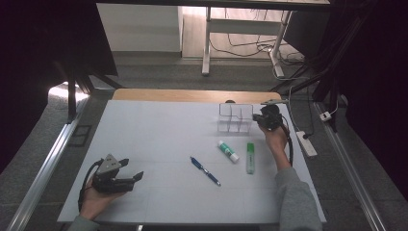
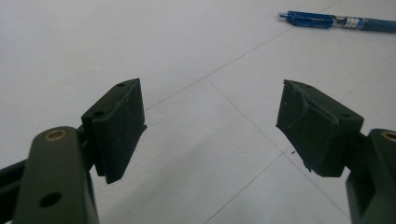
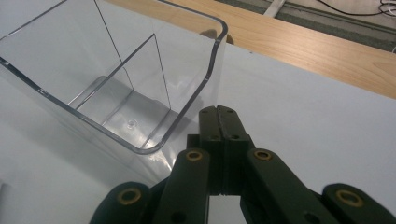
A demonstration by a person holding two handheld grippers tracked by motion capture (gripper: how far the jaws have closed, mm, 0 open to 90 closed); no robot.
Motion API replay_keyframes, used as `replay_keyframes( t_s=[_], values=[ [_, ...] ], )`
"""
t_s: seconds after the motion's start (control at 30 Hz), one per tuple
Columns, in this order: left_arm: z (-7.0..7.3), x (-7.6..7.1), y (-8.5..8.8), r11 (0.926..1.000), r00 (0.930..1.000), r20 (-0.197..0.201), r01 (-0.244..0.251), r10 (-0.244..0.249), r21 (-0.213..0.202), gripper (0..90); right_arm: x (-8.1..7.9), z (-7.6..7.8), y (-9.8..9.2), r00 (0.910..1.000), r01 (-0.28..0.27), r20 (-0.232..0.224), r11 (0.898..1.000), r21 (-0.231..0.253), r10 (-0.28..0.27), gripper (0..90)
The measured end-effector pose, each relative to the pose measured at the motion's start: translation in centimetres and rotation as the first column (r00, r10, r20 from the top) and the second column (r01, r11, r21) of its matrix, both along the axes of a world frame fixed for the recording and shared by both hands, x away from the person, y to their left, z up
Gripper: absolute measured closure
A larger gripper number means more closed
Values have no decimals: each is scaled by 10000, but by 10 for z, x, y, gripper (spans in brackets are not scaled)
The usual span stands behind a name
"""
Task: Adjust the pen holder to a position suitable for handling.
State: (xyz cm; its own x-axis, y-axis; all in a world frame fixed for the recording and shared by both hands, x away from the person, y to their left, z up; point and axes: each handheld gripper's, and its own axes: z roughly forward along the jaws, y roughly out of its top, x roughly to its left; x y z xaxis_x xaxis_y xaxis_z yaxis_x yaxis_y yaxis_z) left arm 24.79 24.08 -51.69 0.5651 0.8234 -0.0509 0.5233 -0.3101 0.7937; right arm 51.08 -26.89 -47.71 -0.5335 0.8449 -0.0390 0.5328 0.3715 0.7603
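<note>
A clear plastic organizer [image 1: 235, 118] with several compartments stands at the far right of the white table; in the right gripper view the organizer [image 3: 116, 79] is empty. My right gripper [image 1: 263, 117] hovers at its right corner, jaws shut [image 3: 219, 114] with nothing between them, just beside the rim. My left gripper [image 1: 133, 169] rests at the near left, held in a hand, jaws wide open [image 2: 210, 130] over bare table. A blue pen [image 1: 205, 171] [image 2: 327, 21], a white glue stick [image 1: 227, 150] with a green cap and a green highlighter [image 1: 250, 157] lie in the middle right.
The white table sheet [image 1: 159, 130] has a wooden strip [image 1: 192, 95] [image 3: 317, 46] along its far edge. A power strip [image 1: 306, 143] and cables lie off the right side. Desk legs stand beyond the table.
</note>
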Motion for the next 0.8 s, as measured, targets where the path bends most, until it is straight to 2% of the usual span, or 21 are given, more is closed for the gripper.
replay_keyframes(
  t_s=[0.4,0.8],
  values=[
    [0,-1,1,10000,10000,20,15,-14,-59,233,0,5,33,9988,-488,26,9981,-369,489,892],
    [0,-1,1,10000,10000,41,62,-62,-30,234,-1,4,58,9968,-800,42,9955,-503,803,892]
  ],
)
